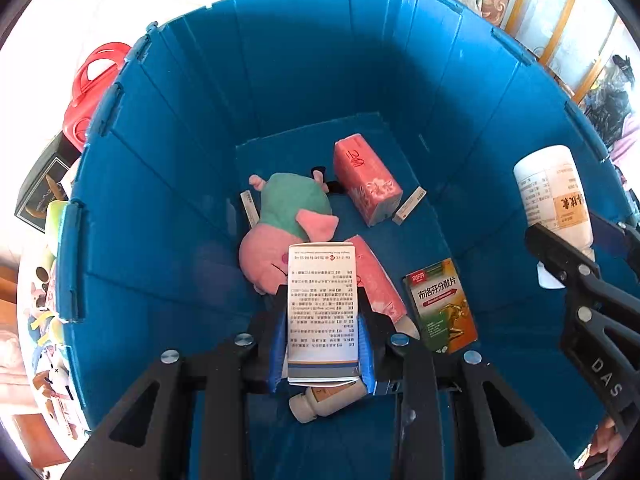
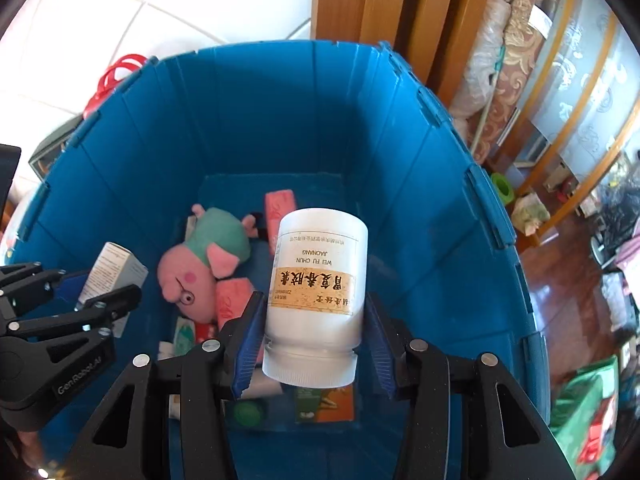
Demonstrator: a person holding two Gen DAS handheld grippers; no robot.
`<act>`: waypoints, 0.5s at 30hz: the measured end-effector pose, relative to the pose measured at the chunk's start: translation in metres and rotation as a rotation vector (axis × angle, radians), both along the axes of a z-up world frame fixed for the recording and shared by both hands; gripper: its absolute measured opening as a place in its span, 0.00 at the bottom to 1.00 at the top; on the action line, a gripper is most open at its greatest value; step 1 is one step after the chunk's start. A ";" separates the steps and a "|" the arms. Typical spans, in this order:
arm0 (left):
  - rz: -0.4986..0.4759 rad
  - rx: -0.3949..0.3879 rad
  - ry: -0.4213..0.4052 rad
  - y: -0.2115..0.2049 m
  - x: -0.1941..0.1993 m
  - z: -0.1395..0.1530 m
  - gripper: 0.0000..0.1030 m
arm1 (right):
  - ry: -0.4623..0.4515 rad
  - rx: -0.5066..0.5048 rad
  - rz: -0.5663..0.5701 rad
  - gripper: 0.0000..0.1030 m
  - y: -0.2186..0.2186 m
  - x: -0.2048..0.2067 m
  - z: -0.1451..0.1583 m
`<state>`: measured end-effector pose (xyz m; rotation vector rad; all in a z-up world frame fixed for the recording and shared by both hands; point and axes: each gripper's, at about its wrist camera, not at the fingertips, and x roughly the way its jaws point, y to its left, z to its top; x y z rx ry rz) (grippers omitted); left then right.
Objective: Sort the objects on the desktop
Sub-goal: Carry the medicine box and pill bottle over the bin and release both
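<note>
My left gripper [image 1: 323, 320] is clamped on a white box [image 1: 322, 312], its long axis running out along my fingers, over the blue bin [image 1: 160, 200] floor just short of the pig [image 1: 292, 224]. My right gripper [image 2: 314, 344] clasps a bottle [image 2: 318, 296], cap toward me, above the bin's near right side. Both only need letting go straight down; the left sits deeper in, so I judge it nearer to dropping

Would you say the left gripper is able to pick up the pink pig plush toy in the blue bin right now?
Probably not: the left gripper is already shut on a white printed medicine box, though the pink pig plush toy lies uncovered below.
</note>
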<state>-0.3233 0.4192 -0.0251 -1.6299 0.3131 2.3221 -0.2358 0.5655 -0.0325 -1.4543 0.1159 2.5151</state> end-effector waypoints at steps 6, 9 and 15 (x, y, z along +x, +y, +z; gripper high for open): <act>-0.020 -0.011 -0.057 0.005 0.004 -0.009 0.37 | -0.009 0.012 -0.020 0.47 0.006 0.008 -0.002; -0.022 -0.022 -0.053 0.005 0.007 -0.009 0.54 | 0.002 0.011 -0.019 0.51 0.008 0.014 0.000; -0.024 -0.011 -0.047 -0.002 0.014 -0.003 0.57 | 0.036 0.038 -0.026 0.91 0.008 0.029 0.009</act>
